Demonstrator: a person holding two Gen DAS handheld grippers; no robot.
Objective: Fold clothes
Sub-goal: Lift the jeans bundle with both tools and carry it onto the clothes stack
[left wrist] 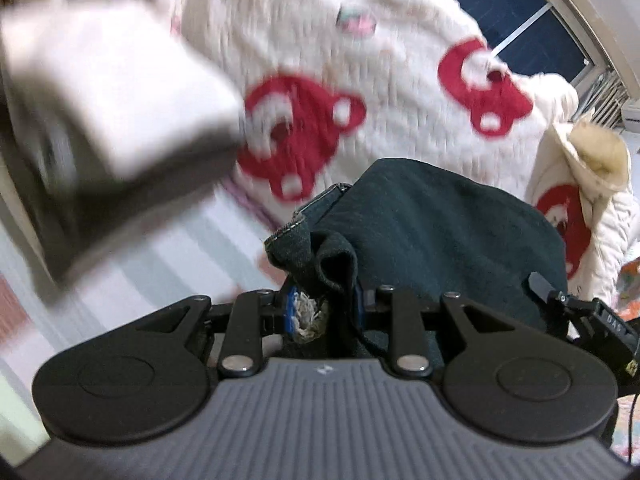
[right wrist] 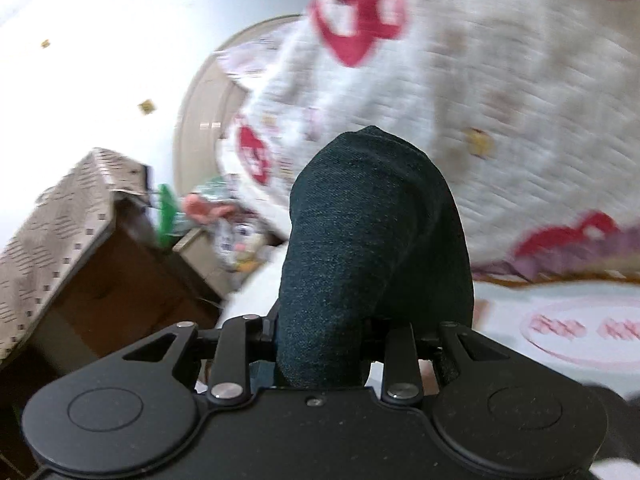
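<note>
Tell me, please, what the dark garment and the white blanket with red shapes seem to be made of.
Garment: probably denim, dark blue-green and matte; a speckled weave shows, and a stitched hem in the left view. Blanket: looks like soft quilted or fleecy fabric, white with red shapes; ribbed rows show, but blur leaves it uncertain.

Home bedroom, fleecy white blanket with red bows, night window, patterned bedsheet
</note>
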